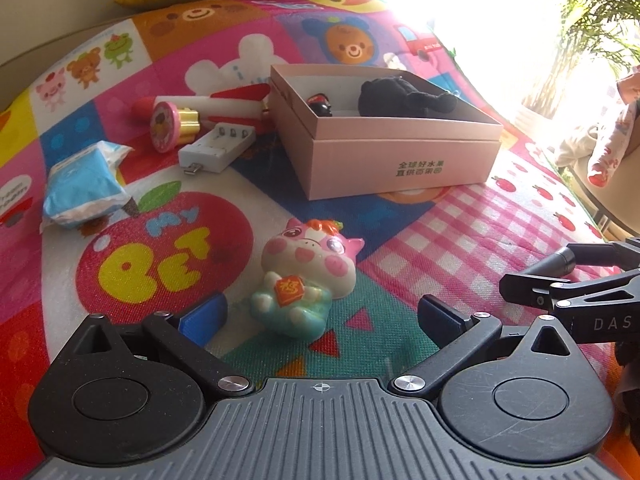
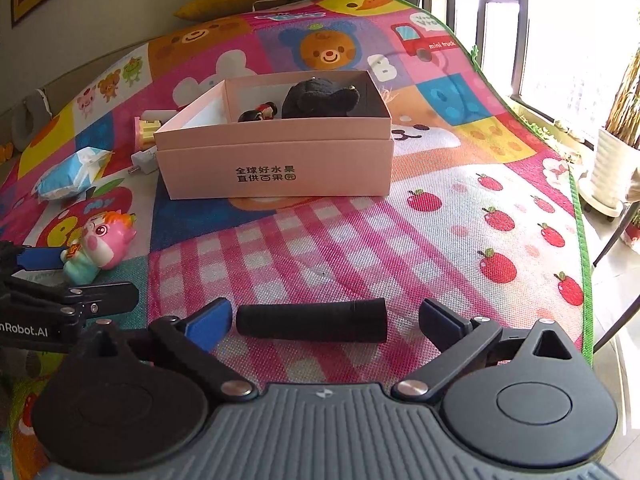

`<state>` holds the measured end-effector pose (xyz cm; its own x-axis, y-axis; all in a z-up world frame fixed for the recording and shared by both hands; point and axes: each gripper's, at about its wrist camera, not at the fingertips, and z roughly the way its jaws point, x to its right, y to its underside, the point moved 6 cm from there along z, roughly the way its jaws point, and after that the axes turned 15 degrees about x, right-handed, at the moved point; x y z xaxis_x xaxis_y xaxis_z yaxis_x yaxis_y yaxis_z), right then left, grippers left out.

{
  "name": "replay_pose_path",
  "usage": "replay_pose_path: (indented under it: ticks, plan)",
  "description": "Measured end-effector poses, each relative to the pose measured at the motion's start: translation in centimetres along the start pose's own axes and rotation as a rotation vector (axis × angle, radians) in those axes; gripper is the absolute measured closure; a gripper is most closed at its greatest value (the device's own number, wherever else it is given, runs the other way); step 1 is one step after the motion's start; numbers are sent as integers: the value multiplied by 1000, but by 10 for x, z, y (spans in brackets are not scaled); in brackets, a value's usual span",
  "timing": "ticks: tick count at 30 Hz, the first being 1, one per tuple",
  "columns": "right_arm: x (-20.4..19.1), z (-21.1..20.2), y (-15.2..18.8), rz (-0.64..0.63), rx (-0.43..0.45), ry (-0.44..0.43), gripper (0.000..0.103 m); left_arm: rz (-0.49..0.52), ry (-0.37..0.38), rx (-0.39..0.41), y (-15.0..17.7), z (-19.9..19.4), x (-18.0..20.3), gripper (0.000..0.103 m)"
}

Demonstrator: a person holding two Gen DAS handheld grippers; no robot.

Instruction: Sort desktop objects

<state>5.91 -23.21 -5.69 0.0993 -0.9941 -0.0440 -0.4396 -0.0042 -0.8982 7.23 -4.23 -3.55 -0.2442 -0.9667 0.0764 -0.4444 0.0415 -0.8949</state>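
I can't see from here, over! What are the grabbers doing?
Both jaws open. Left gripper around pig toy, not pinching. Right gripper around black cylinder lying crosswise. Pink box ahead, path clear.

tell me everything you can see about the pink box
The pink box is a shallow cardboard rectangle, lid off, its inner tray standing slightly proud of an outer sleeve. Dark Chinese print marks its front wall. It sits flat on the play mat, upright and open. Inside lie a black plush toy and a small red and black figure. No claw touches it.
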Motion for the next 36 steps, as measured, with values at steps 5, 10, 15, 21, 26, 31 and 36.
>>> replay_pose_path:
  ticks: [5,10,15,21,26,31,36]
  plan:
    - [0,1,0,-5,-4,4,0,3,-1,-3,1,-2,-1,0]
    - [0,1,1,-4,-6,7,0,39,-11,2,2,-4,2,0]
    - [1,2,1,-5,-10,8,0,15,-37,55,-5,-6,-5,0]
    - [0,2,1,-9,-13,8,0,35,-31,62,-9,7,-4,25]
    - [1,-25,-5,-8,125,-11,0,31,-16,66,-8,11,-2,21]
    - [-6,-53,19,-81,74,-66,0,13,-11,68,-8,10,-3,6]
    - [5,-67,26,-108,66,-7,0,-27,-18,56,-7,12,-8,3]
